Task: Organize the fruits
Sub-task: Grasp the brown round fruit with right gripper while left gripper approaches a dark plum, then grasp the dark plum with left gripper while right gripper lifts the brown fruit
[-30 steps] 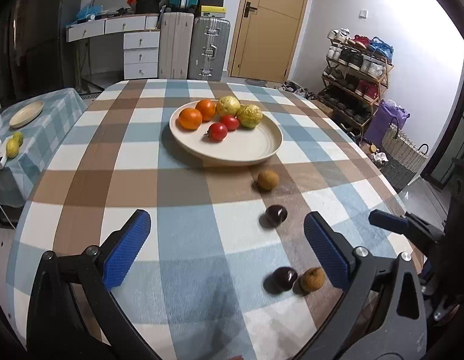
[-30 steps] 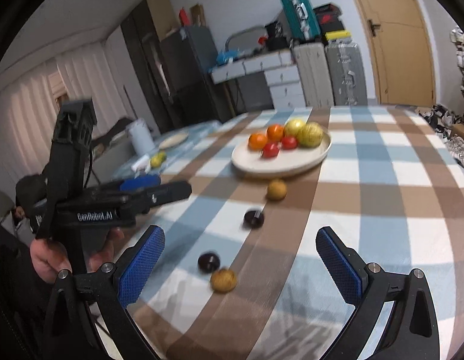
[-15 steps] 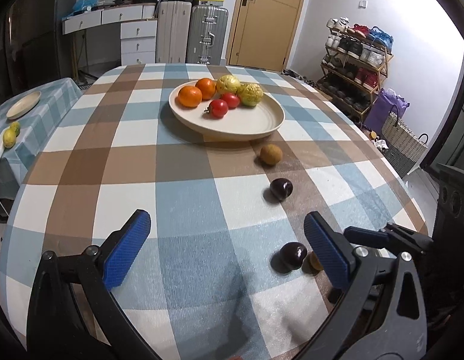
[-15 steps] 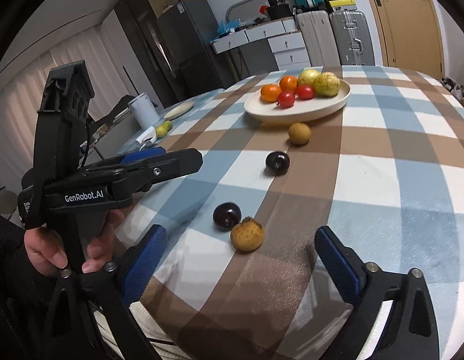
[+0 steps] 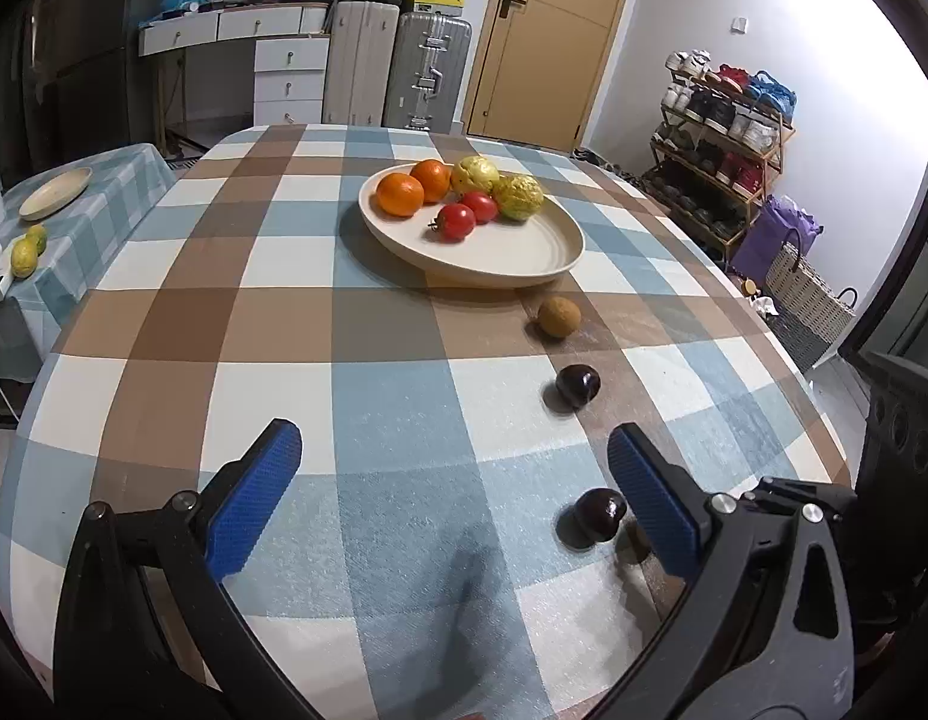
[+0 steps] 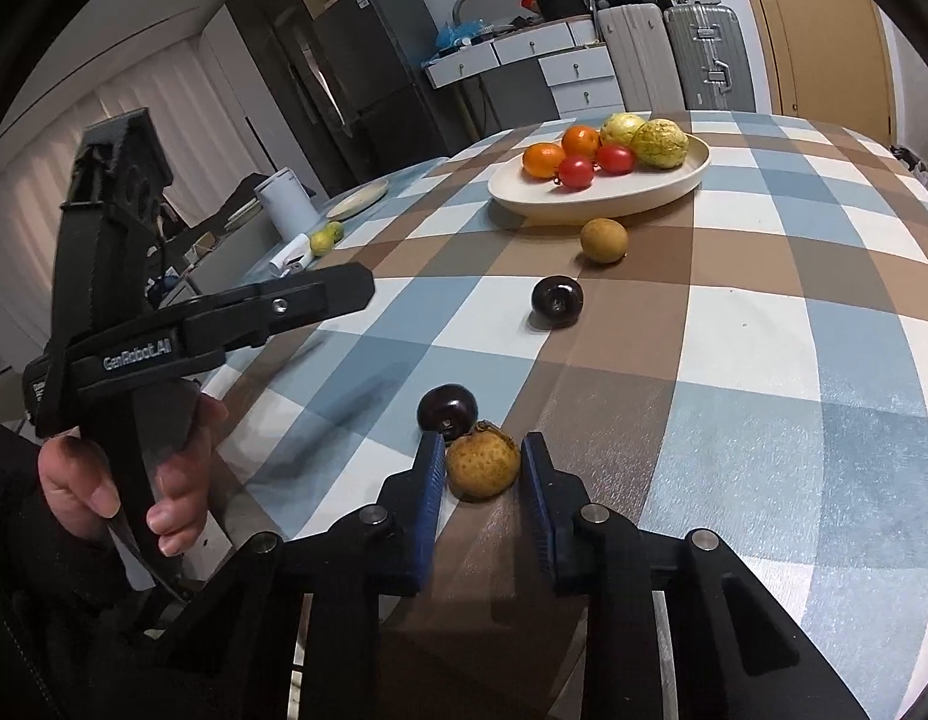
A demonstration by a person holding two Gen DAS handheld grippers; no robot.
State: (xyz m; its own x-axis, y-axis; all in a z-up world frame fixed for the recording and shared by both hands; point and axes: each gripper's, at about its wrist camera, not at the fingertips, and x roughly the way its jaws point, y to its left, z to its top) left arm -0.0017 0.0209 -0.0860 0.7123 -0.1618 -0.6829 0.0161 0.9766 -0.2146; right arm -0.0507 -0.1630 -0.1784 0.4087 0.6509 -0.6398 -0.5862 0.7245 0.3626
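My right gripper (image 6: 483, 449) is shut on a rough brown-yellow fruit (image 6: 483, 465) that rests on the checked tablecloth near the table's front edge. A dark plum (image 6: 447, 408) touches that fruit on its far left side. Farther along lie a second dark plum (image 6: 556, 300) and a smooth brown fruit (image 6: 603, 240). Behind them stands a cream plate (image 6: 673, 180) with oranges, tomatoes and two yellow-green fruits. My left gripper (image 5: 452, 480) hangs open above the cloth with nothing between its fingers. In the left wrist view its right finger hides the held fruit; the near plum (image 5: 598, 513) shows beside it.
The round table's edge (image 5: 823, 420) curves close on the right. A side table (image 5: 74, 222) at the left carries a small plate and yellow-green fruits. Suitcases, drawers, a door and a shoe rack (image 5: 721, 138) line the far walls.
The right gripper sank toward the near brown fruit and its wide-open jaws closed on it. The left gripper stayed open and hardly moved.
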